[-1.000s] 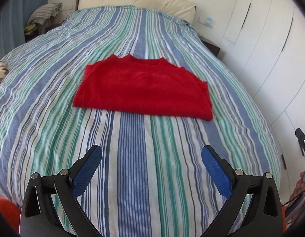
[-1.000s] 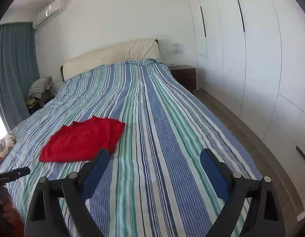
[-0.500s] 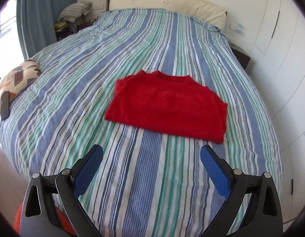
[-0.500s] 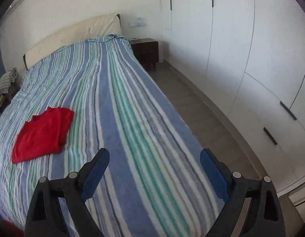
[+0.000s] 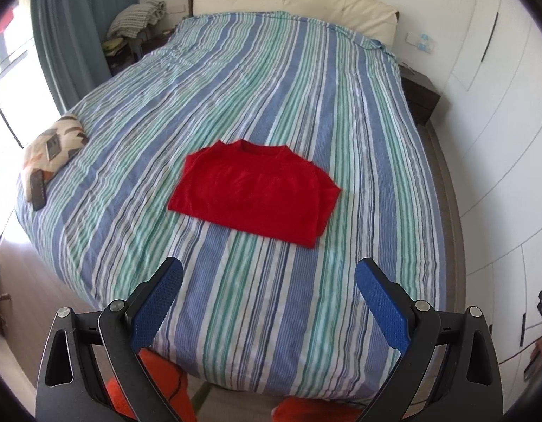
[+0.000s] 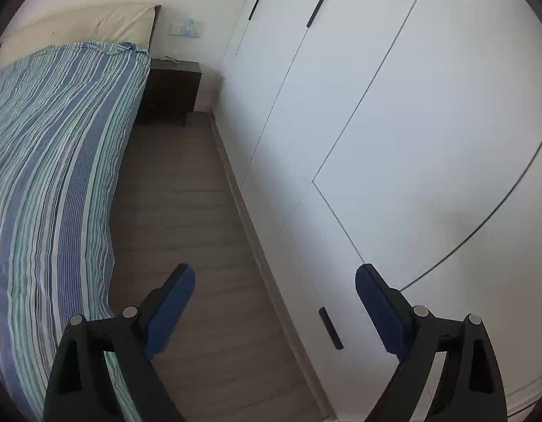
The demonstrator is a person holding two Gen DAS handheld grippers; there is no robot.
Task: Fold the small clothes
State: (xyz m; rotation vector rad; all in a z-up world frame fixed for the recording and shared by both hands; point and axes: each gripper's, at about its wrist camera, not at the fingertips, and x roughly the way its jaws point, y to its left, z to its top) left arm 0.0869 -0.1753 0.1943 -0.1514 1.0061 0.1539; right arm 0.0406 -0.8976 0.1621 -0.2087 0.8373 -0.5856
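Your left tool (image 5: 269,276), jaws apart, faces the folded red shirt (image 5: 255,193) ahead; your right tool (image 6: 275,283), also apart and empty, sees only floor (image 6: 200,246) and wardrobe (image 6: 394,123).

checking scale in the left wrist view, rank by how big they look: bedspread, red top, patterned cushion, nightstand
1. bedspread
2. red top
3. patterned cushion and nightstand: these look alike in size, and the nightstand sits farther off, so no ranking.

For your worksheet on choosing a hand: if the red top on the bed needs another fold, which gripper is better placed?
Probably left. The left gripper faces the red top on the bed, jaws open and empty. The right gripper points at floor and wardrobe.
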